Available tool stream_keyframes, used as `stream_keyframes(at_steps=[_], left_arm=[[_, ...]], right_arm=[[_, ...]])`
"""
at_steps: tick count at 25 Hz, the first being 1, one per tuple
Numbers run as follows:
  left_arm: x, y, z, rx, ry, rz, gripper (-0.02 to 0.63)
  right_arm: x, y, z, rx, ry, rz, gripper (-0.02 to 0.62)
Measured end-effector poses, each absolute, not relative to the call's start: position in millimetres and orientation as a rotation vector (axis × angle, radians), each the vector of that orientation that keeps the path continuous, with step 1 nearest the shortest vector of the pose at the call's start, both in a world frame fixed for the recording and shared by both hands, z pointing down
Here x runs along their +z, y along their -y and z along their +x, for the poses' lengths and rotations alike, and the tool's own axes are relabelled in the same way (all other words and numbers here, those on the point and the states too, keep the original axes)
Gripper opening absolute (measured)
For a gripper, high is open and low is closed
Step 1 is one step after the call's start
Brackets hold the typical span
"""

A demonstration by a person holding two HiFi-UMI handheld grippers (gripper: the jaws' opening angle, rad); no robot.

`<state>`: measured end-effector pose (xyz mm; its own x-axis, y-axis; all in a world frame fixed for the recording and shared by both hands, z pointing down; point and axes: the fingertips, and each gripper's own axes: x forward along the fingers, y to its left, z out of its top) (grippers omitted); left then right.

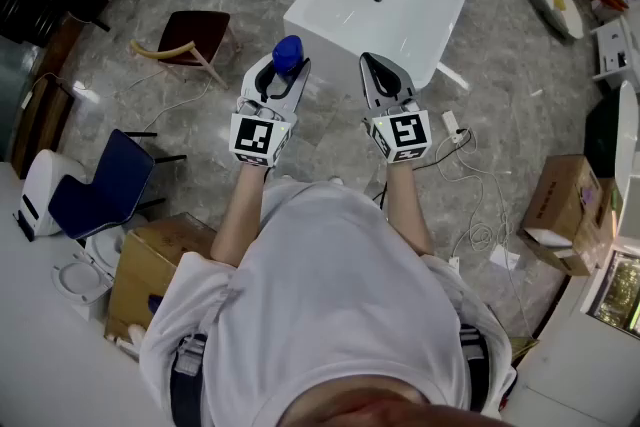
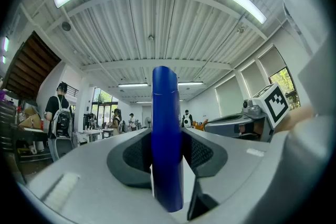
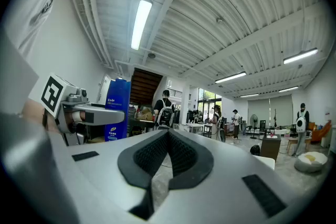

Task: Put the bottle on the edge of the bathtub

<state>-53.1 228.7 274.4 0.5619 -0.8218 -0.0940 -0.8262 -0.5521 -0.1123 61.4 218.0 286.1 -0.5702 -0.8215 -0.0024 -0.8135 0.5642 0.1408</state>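
**Blue bottle held just short of the white bathtub**

Head view: the left gripper (image 1: 286,67) is clenched on the smooth blue bottle (image 1: 287,51) near the glossy bathtub (image 1: 330,33), probably so it can be set on the rim. Left gripper view: textured dark pads pinch the bottle's cylindrical body. Right gripper view: the right gripper (image 3: 168,134) is closed and empty.

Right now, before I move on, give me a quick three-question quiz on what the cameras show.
1. True or false: the blue bottle already stands on the edge of the bathtub.
2. Which one holds the bottle? A: left gripper. B: right gripper.
3. Fill in: the right gripper's jaws are ___, with nothing between them.
Key: 1 false; 2 A; 3 shut.
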Motion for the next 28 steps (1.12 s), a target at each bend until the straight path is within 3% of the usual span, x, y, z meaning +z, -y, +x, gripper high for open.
stream_keyframes(at_steps=[12,28], left_arm=[[286.4,-235.5,-51.3,0.001,-1.440,-2.661,0.158],[314.0,-253.2,1.3,-0.133,-1.496,-2.623,0.158]], right_arm=[[297.9,-230.8,77.2,-0.138,2.748,1.439,0.000],[330.9,-249.3,132.5,-0.039,2.814,1.360,0.001]])
